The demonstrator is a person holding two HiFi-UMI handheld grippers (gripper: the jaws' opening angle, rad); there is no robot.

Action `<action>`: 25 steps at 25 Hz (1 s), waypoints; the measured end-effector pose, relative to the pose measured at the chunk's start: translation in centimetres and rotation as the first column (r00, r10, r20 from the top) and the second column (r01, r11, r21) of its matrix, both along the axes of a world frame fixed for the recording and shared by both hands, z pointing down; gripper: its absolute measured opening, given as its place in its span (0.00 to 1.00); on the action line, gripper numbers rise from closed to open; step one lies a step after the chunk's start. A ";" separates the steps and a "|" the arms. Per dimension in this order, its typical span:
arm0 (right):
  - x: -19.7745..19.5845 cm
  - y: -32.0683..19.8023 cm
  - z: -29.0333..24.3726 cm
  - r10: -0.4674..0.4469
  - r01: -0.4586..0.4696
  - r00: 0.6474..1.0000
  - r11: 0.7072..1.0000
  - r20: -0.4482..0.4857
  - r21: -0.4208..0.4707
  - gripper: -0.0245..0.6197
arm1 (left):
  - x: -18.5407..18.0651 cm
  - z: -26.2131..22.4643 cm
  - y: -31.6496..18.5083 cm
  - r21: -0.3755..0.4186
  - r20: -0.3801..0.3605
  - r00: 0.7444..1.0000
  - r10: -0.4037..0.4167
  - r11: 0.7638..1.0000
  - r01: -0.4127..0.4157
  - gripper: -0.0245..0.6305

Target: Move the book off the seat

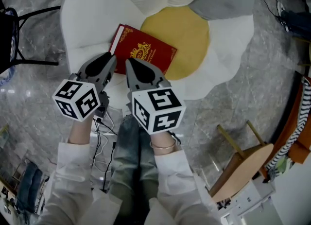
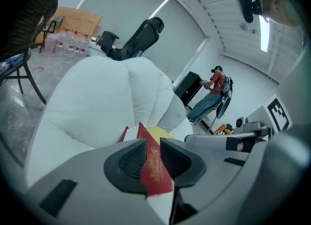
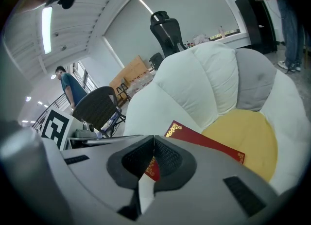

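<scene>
A dark red book (image 1: 143,51) with gold print lies flat on a flower-shaped white seat (image 1: 92,20), half over its yellow centre (image 1: 187,34). Both grippers hang just above the book's near edge. My left gripper (image 1: 113,60) is at the book's left corner with its jaws a narrow gap apart. In the left gripper view the book (image 2: 155,170) shows through that gap of the left gripper (image 2: 153,144), and no pad presses on it. My right gripper (image 1: 129,62) is beside it. In the right gripper view its tips (image 3: 154,141) meet, with the book (image 3: 204,141) beyond them.
A black chair frame (image 1: 19,34) stands on the marble floor to the left. A wooden chair (image 1: 243,165) is at lower right. Cables (image 1: 102,136) trail by my legs. A person (image 2: 216,83) stands far behind the seat, and another person (image 3: 68,88) is off to the side.
</scene>
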State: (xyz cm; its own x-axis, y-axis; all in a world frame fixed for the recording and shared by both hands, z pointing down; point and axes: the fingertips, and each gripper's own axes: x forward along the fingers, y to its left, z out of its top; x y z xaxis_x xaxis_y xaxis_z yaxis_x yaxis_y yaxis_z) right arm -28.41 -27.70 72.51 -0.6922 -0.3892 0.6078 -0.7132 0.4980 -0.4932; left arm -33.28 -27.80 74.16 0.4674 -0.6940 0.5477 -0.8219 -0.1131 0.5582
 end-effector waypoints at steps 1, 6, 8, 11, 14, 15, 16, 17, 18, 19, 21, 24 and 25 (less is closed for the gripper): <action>0.0 -0.1 0.1 0.000 0.000 1.000 1.000 0.000 0.000 0.06 | -0.1 0.2 -0.2 -0.005 0.004 1.000 0.001 1.000 -0.001 0.16; -0.2 -0.5 0.5 -0.001 0.001 1.000 1.000 0.000 -0.002 0.06 | -0.6 1.3 -1.0 -0.025 0.030 1.000 0.002 1.000 -0.001 0.22; 0.0 -0.6 0.7 0.006 -0.006 1.000 1.000 0.000 -0.008 0.06 | -0.7 1.6 -1.2 -0.030 0.038 0.999 -0.001 1.000 0.002 0.26; 0.3 -0.7 1.2 0.014 -0.014 1.000 1.000 0.000 -0.019 0.06 | -0.7 2.3 -1.6 -0.043 0.055 0.998 0.007 0.999 -0.004 0.31; 0.5 -1.0 1.6 0.023 -0.023 1.000 0.999 -0.003 -0.029 0.06 | -0.6 3.0 -2.1 -0.060 0.076 0.997 0.029 0.998 -0.025 0.34; 0.6 -1.0 1.8 0.029 -0.029 1.000 0.999 -0.003 -0.033 0.06 | -0.6 3.2 -2.2 -0.064 0.086 0.996 0.039 0.997 -0.033 0.36; 0.8 -1.1 1.9 0.035 -0.035 0.999 0.999 -0.002 -0.036 0.06 | -0.5 3.4 -2.4 -0.069 0.092 0.995 0.047 0.997 -0.041 0.38; 0.8 -1.2 2.0 0.040 -0.040 0.999 0.998 -0.002 -0.039 0.06 | -0.5 3.7 -2.5 -0.076 0.095 0.994 0.055 0.996 -0.048 0.39; 0.9 -1.3 2.1 0.044 -0.044 0.999 0.998 -0.003 -0.042 0.06 | -0.4 4.0 -2.6 -0.084 0.094 0.994 0.060 0.995 -0.052 0.41; 0.9 -1.3 2.2 0.046 -0.046 0.999 0.998 -0.004 -0.043 0.06 | -0.3 4.3 -2.7 -0.095 0.092 0.994 0.064 0.994 -0.056 0.42; 1.0 -1.4 2.3 0.045 -0.045 0.999 0.998 -0.005 -0.043 0.06 | -0.2 5.0 -2.7 -0.119 0.093 0.993 0.075 0.991 -0.064 0.44; 0.9 -1.3 2.5 0.040 -0.040 0.999 0.998 -0.004 -0.048 0.06 | -0.1 5.7 -2.8 -0.150 0.106 0.990 0.097 0.985 -0.081 0.45; 0.9 -1.3 2.6 0.039 -0.040 0.999 0.998 -0.004 -0.050 0.06 | 0.0 5.9 -2.9 -0.158 0.110 0.989 0.103 0.984 -0.085 0.46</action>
